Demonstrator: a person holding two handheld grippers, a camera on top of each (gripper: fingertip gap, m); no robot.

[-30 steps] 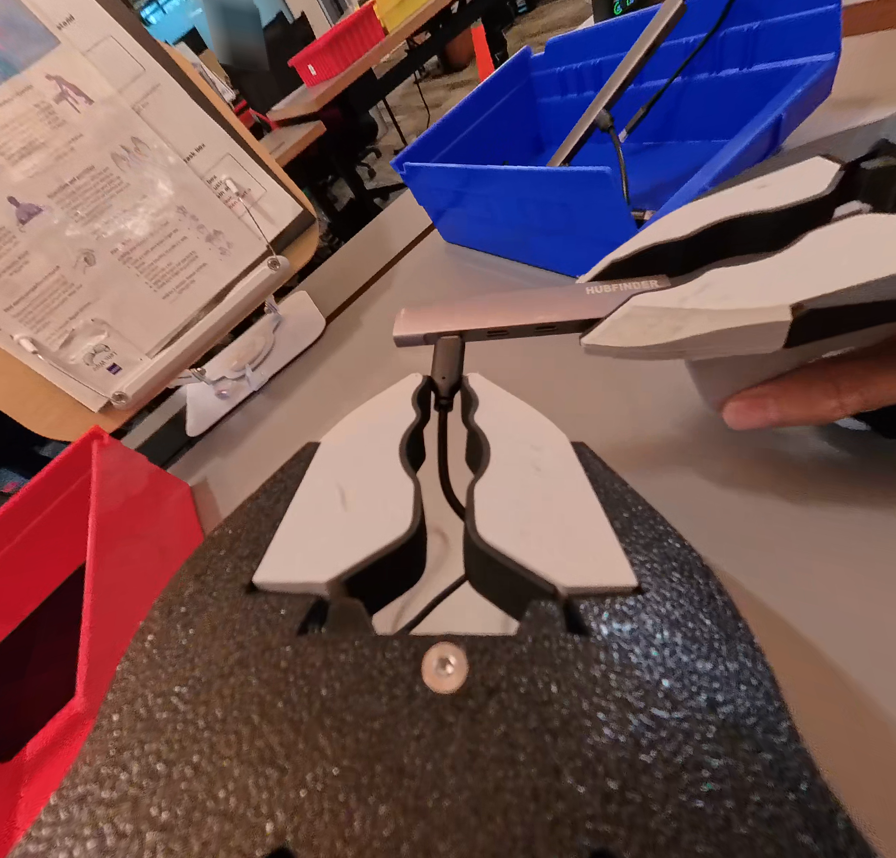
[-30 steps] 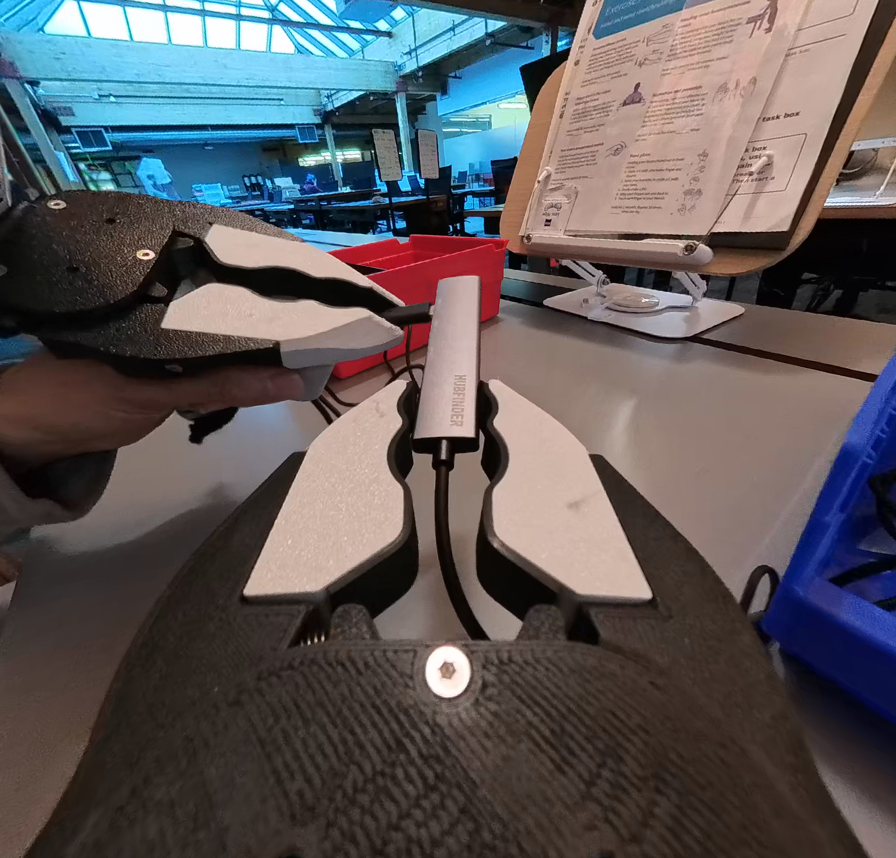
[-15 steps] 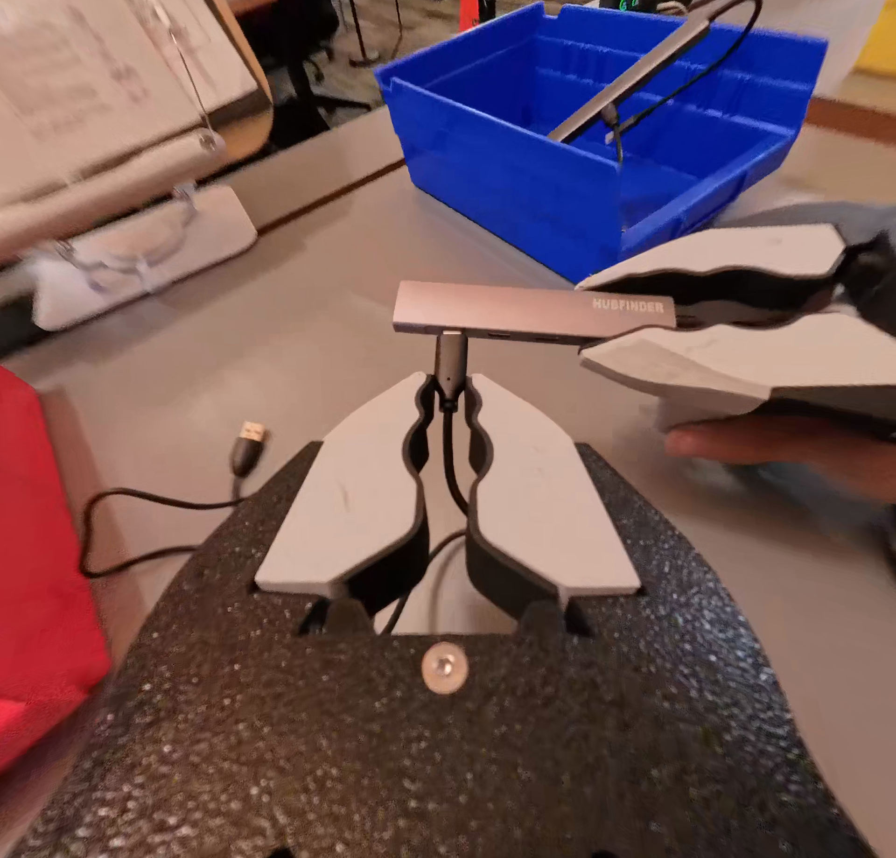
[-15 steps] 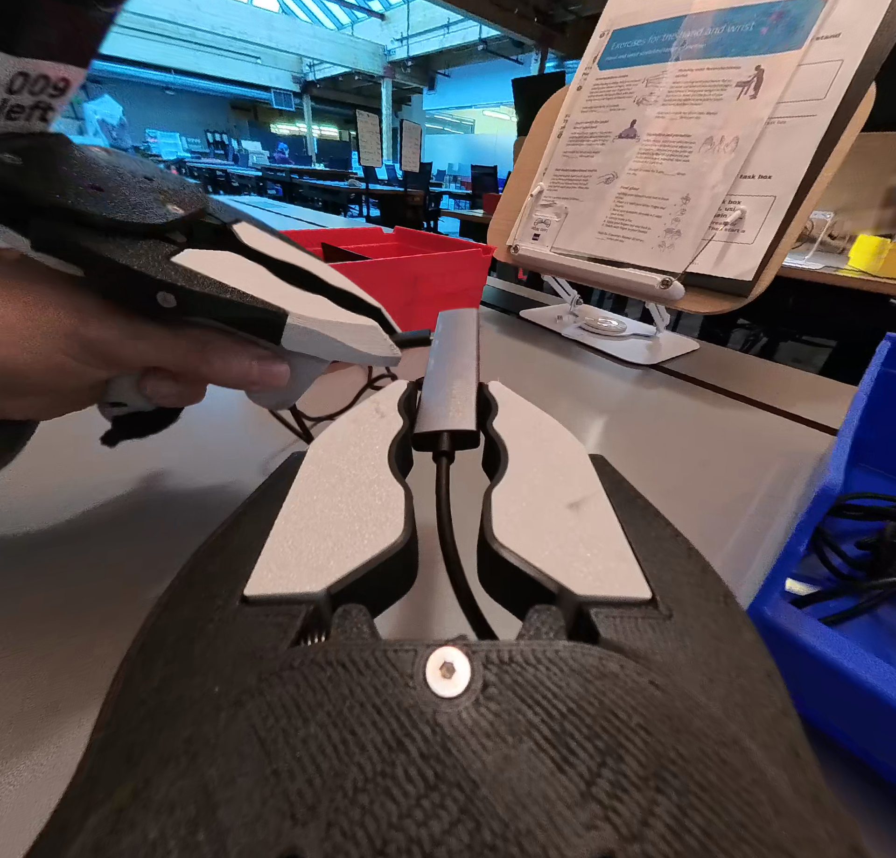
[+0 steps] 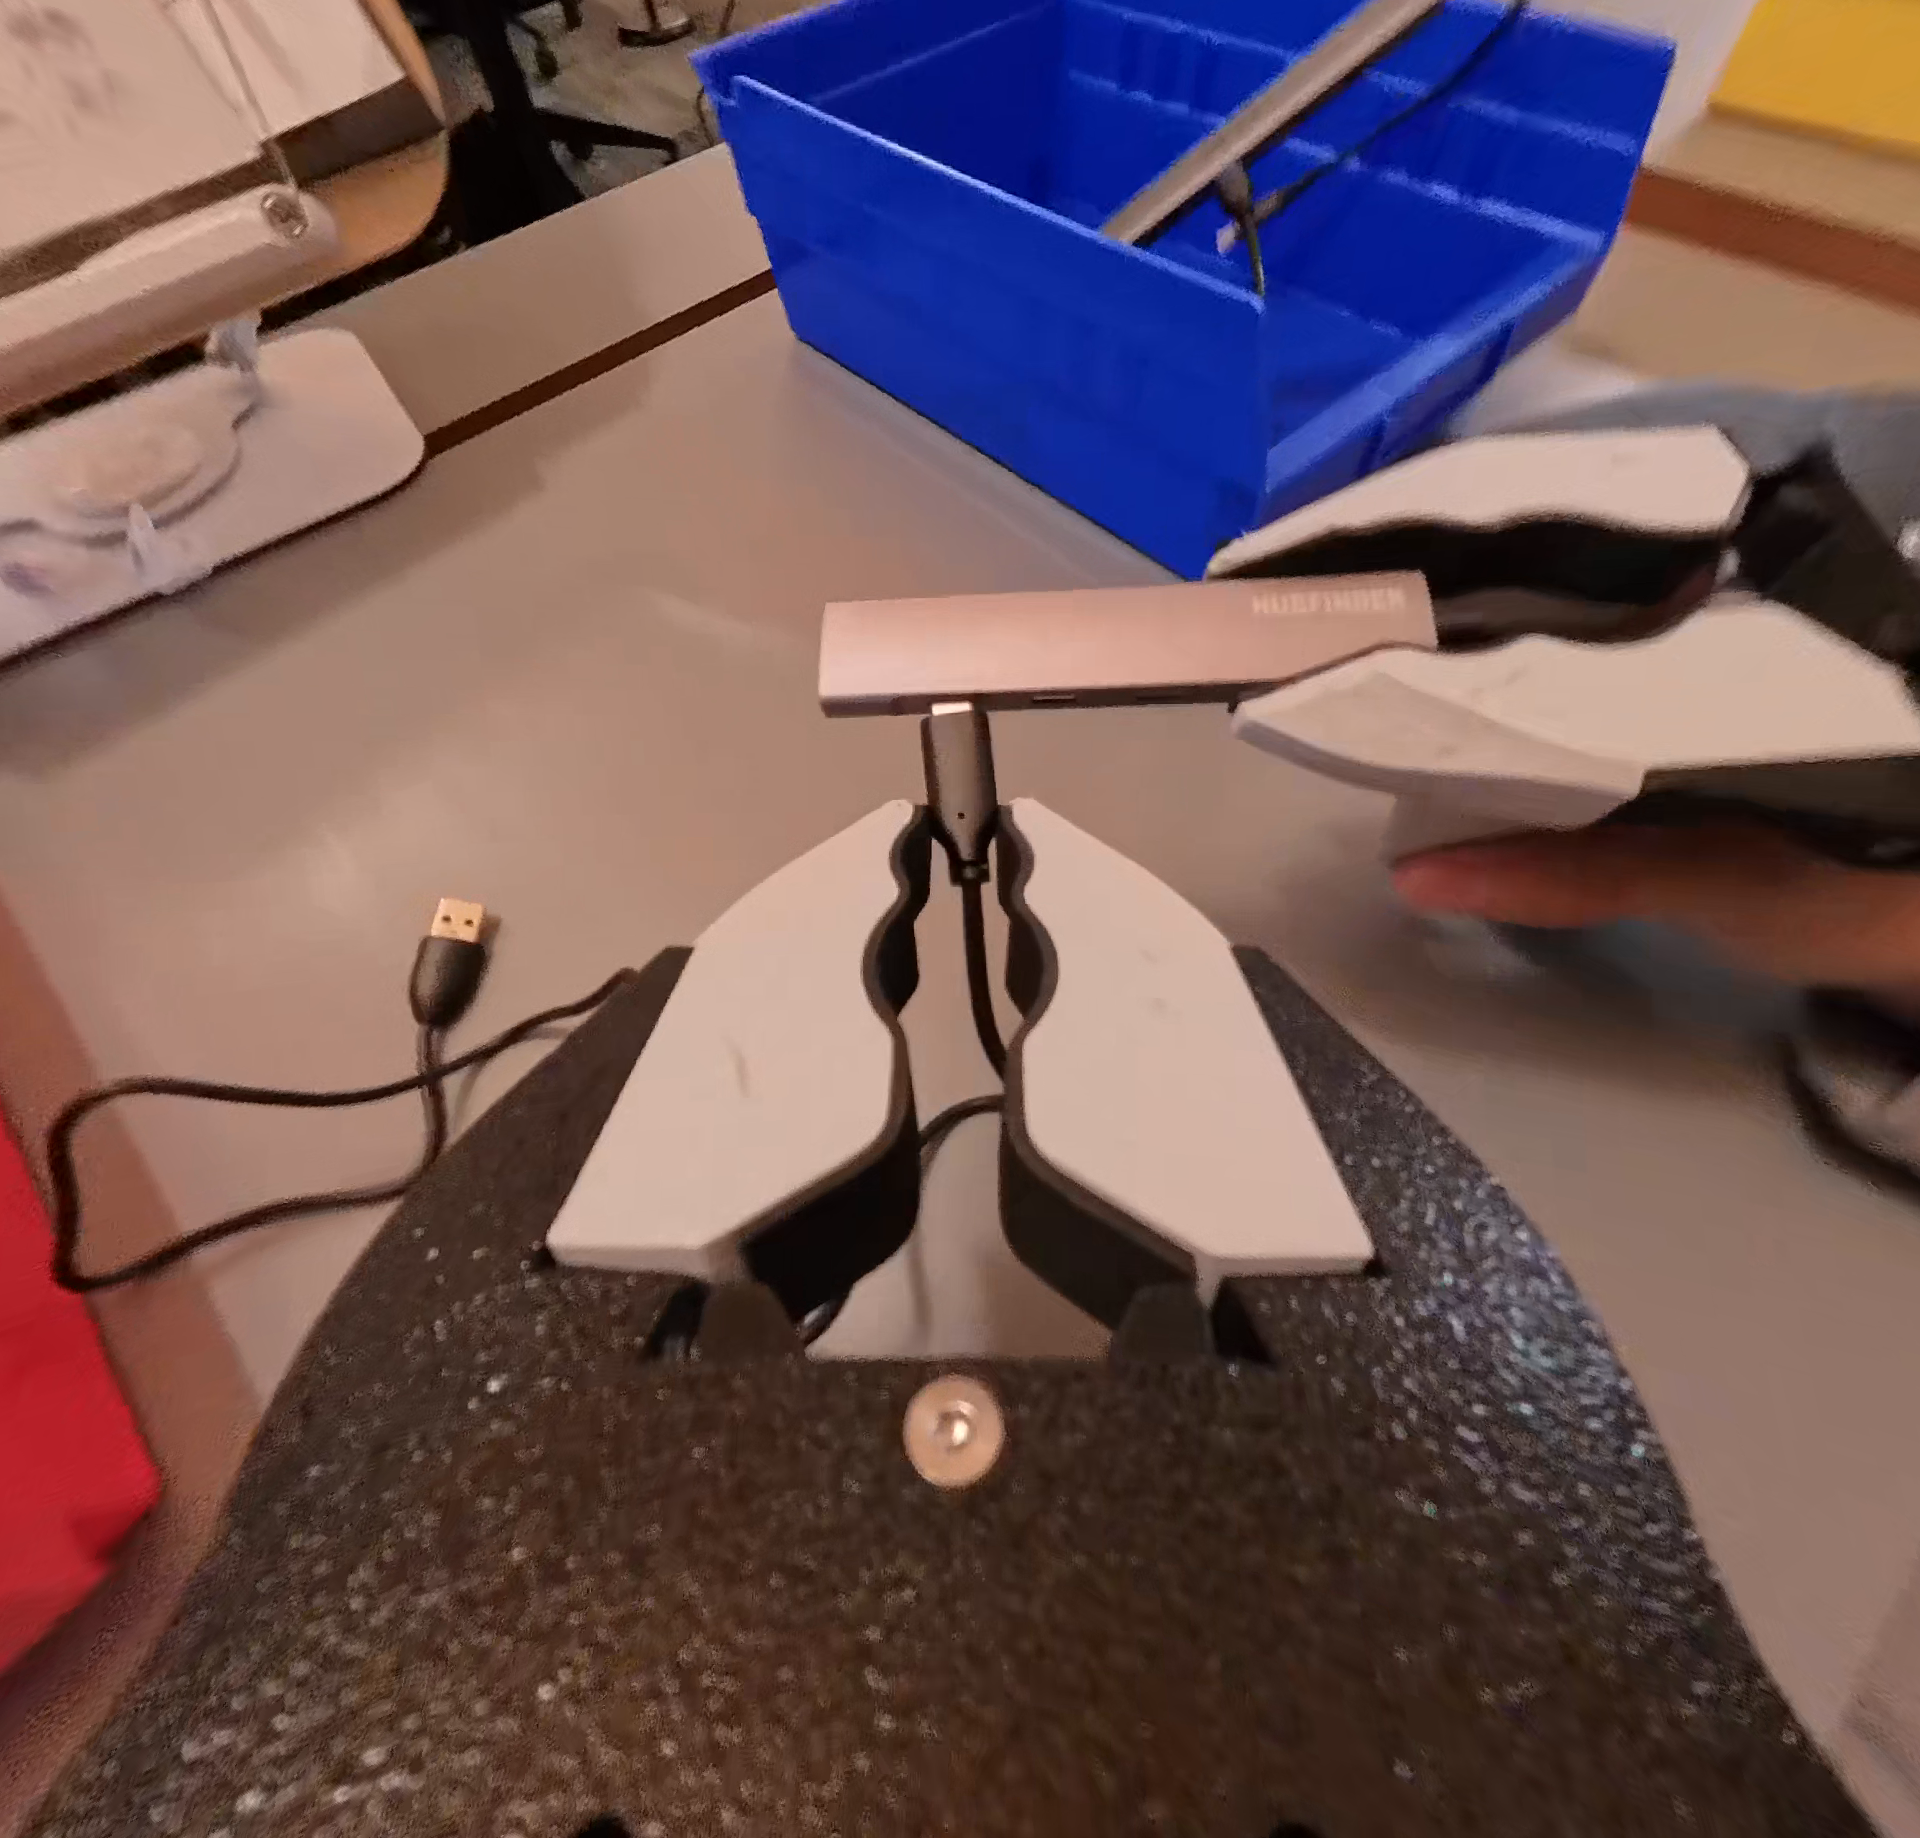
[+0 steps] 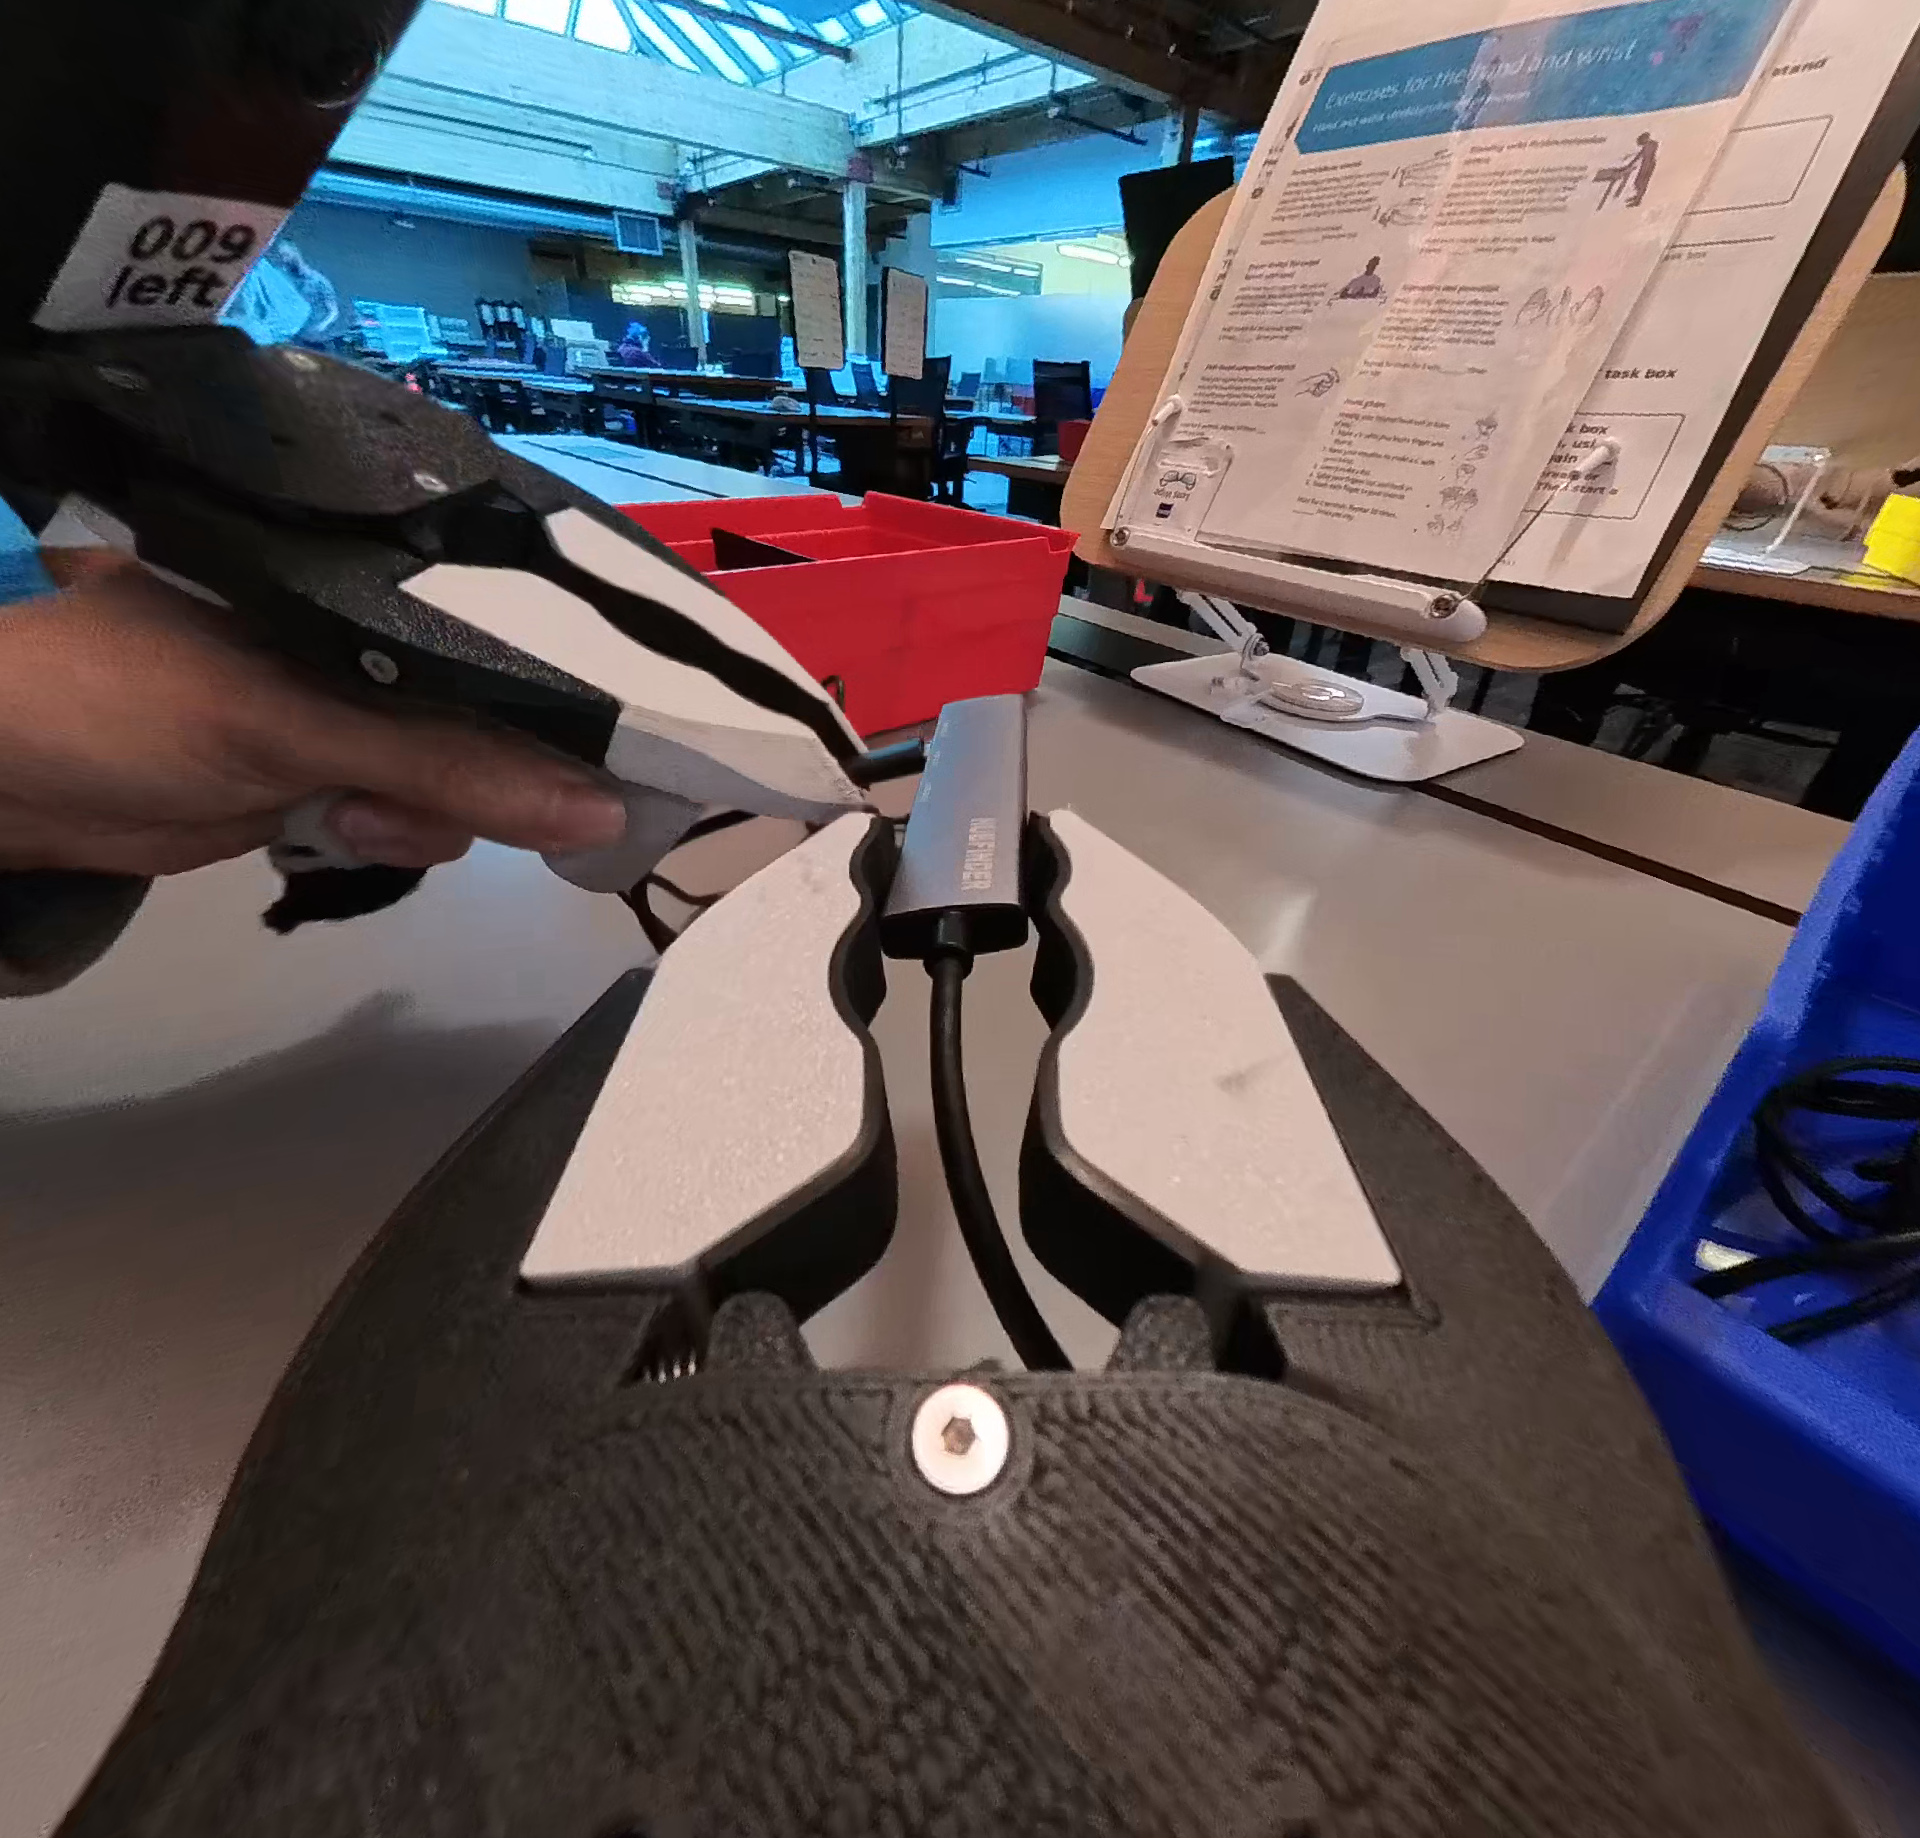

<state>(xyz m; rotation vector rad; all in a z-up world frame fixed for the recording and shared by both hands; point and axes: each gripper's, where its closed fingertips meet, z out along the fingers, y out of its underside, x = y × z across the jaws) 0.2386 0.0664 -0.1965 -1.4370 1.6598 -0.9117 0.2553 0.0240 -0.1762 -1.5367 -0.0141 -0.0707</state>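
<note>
Two hand-held grippers above a grey table (image 5: 623, 562). Left hand-held gripper (image 5: 961, 820) clamped on a black cable plug (image 5: 958, 770), metal tip just at a port on the side of a slim grey hub (image 5: 1122, 635). Right hand-held gripper (image 6: 954, 832) clamped around the hub's cabled end, hub jutting forward between its fingers. Likely risks: plug tilting and jamming at the port, or hub twisting in the grip under a sideways push. Loose USB plug (image 5: 452, 947) on the table at left; blue bin (image 5: 1039, 313) behind, red bin (image 6: 914, 593) and document stand (image 6: 1455, 334) nearby.
</note>
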